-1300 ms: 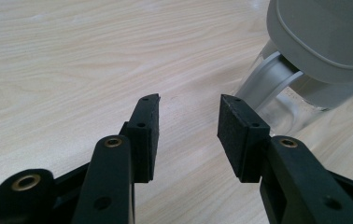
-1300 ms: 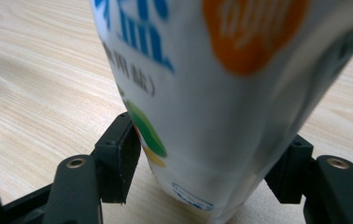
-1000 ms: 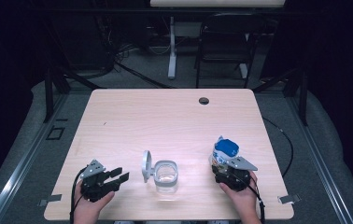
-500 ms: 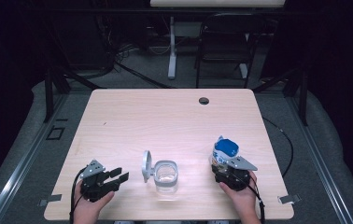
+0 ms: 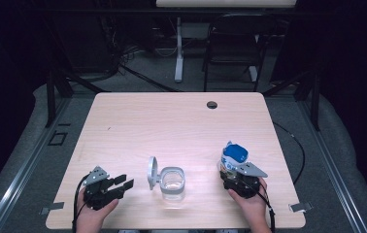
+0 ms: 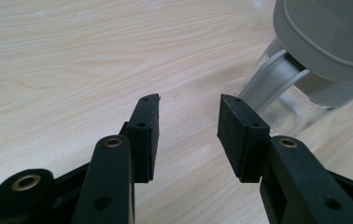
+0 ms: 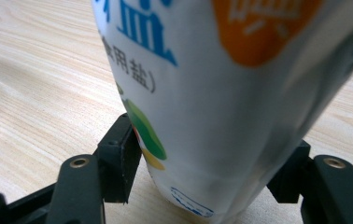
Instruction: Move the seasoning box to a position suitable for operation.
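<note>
A clear square jar [image 5: 172, 181] stands near the table's front edge, its grey hinged lid [image 5: 152, 171] flipped up on the left side. My left gripper [image 5: 123, 183] rests to its left, open and empty; in the left gripper view its jaws point at the lid [image 6: 333, 37] and the glass wall [image 6: 286, 102]. A white bag with a blue top and blue and orange print [image 5: 233, 159] stands upright at the front right. My right gripper [image 5: 234, 174] is shut on the bag's lower part [image 7: 212, 116], one pad on each side.
The light wooden table [image 5: 172, 126] has a dark cable hole [image 5: 212, 104] near its far edge. Beyond it stand a chair [image 5: 235, 43] and a white post [image 5: 178, 48]. A cable [image 5: 295, 145] trails off the right side.
</note>
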{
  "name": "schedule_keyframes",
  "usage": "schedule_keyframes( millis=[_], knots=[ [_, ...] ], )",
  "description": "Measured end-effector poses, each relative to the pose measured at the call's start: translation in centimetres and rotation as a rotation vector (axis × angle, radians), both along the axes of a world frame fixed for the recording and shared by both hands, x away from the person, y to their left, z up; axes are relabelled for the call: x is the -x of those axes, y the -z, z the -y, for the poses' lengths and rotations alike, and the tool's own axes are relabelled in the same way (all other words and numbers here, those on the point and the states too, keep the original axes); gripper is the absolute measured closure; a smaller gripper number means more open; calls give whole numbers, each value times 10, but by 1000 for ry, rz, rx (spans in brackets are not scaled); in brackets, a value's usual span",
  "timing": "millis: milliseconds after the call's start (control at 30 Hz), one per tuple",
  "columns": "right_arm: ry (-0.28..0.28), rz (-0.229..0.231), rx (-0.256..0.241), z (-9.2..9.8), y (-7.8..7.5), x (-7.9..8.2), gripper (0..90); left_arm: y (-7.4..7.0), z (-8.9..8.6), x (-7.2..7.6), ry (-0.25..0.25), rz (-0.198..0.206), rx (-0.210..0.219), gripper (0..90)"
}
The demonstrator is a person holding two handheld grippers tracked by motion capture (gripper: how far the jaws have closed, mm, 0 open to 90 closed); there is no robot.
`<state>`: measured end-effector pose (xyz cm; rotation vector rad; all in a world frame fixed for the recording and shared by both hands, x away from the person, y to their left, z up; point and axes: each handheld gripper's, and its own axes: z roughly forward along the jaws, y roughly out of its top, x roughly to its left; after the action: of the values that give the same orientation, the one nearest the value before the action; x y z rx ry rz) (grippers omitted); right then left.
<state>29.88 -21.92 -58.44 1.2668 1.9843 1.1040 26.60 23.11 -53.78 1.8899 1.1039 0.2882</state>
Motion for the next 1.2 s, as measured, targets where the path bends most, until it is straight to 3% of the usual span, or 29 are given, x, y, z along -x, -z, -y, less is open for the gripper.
schedule_keyframes(
  millis=[567, 800, 1200],
  knots=[
    [-8, 7, 20, -2, 0, 1, 395, 1, -2, -1, 1, -9, -3, 591],
    [-29, -4, 57, -3, -3, 0, 402, 2, -1, -1, -5, -4, -2, 590],
    [-15, -6, 14, -2, -2, 0, 410, 2, -3, -1, -11, -6, 7, 590]
  ],
)
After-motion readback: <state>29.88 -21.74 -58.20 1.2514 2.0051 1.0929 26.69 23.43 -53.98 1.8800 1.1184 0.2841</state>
